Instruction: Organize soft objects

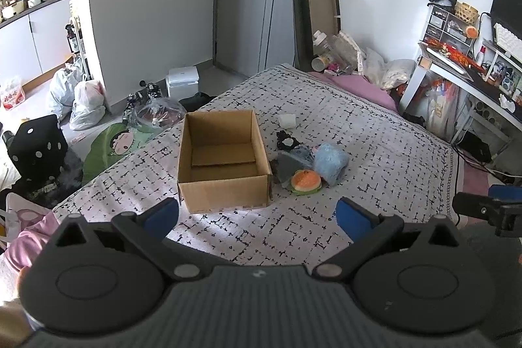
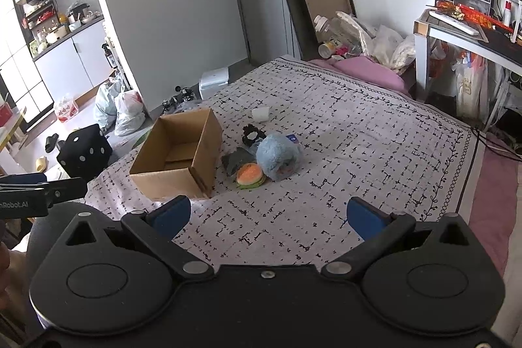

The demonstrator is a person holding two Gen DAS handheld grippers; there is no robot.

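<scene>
**Soft toys piled right of the empty box, nearer the right hand-held gripper**

Soft toys lie in a small heap on the patterned bed (image 2: 359, 152), just beside the right wall of the open cardboard box (image 2: 177, 158). Nearest the cameras sits the burger plush (image 2: 250, 174), touching the fluffy blue plush (image 2: 277, 157) on its right and a grey soft piece (image 2: 235, 163) on its left; a black item (image 2: 252, 132) and a white cube (image 2: 261, 114) lie farther back, the cube a little apart. The box looks empty apart from a loose cardboard flap on its bottom.

Both tools hover over the near bed, well short of the heap. The left hand-held gripper (image 1: 257, 214) has its blue fingers spread wide and holds nothing; from it the box is almost dead ahead and the toys lie ahead and to the right. The right hand-held gripper (image 2: 267, 214) is likewise spread and empty; the burger plush sits nearly straight ahead of it, slightly left, with the box farther left.

My judgement: the right side has the straighter reach to the burger plush, then a short carry leftward over the box wall. The plush is round, so no grasp axis matters much.
</scene>
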